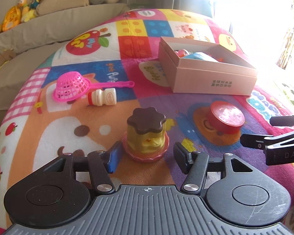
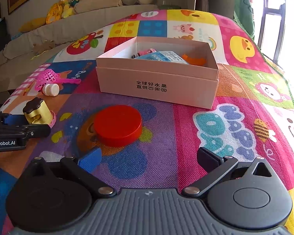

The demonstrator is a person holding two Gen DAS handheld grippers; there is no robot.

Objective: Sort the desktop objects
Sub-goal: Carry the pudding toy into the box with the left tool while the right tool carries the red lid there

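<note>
A toy pudding (image 1: 146,137) with a brown top, yellow body and pink base stands upright on the play mat between the fingers of my left gripper (image 1: 147,156). The blue left pad (image 1: 113,156) is at its base, and a narrow gap shows on the right side. In the right wrist view the same pudding (image 2: 37,111) stands inside the left gripper (image 2: 27,125). My right gripper (image 2: 150,158) is wide open and holds nothing, just short of a red round lid (image 2: 117,125). In the left wrist view the lid (image 1: 226,117) lies beside the right gripper (image 1: 258,132).
A pink cardboard box (image 2: 156,86) (image 1: 211,82) at the back holds a pink toy, a blue pack and an orange piece. A pink strainer (image 1: 70,88) and a small white bottle (image 1: 102,97) lie at the left. A sofa with plush toys is behind.
</note>
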